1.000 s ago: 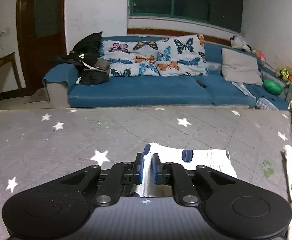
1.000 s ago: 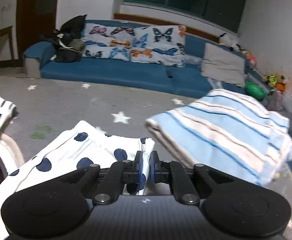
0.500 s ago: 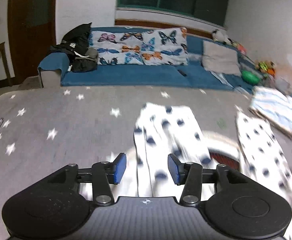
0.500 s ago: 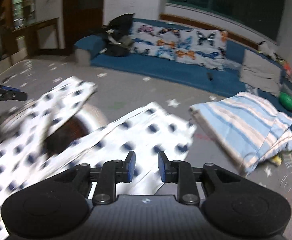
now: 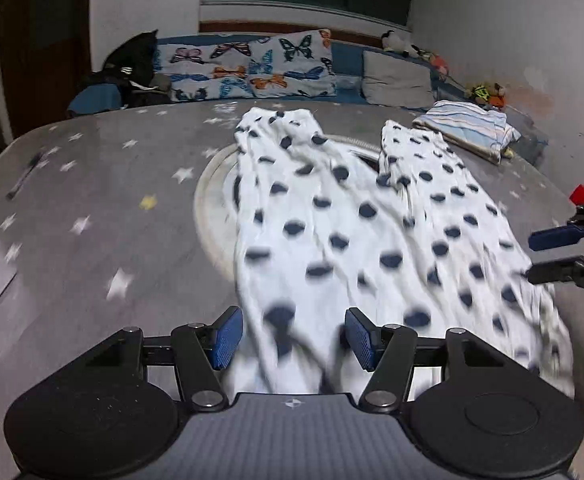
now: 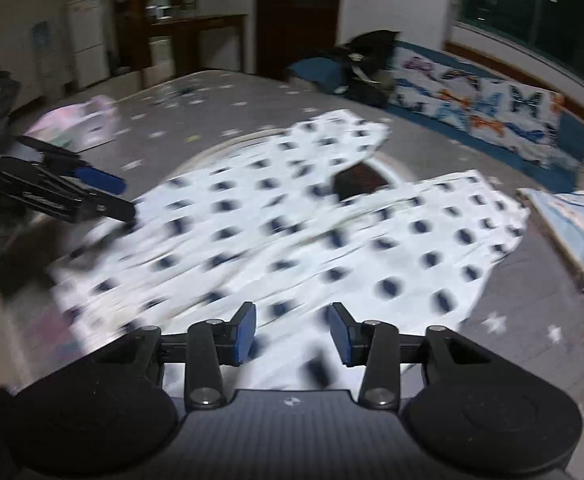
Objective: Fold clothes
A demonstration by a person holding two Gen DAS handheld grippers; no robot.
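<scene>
Both claws, left claw (image 5: 292,338) & right claw (image 6: 292,332), have just been opening, gripping nothing; polka-dot pants (image 5: 352,232) are lying flat, unfolded; striped garment (image 5: 468,128) is already lying folded.

Surface (image 5: 92,216): grey cover printed with white stars, one yellow star among them. A pale ring (image 5: 208,208) marked on it, partly hidden.
Lying directly on it:
- white garment with dark blue dots (image 5: 332,232), spread flat across the ring, two legs pointing to the far edge;
- folded blue-and-white striped cloth (image 5: 468,128), far right corner;
- pinkish item (image 6: 76,124), blurred, left side.
</scene>
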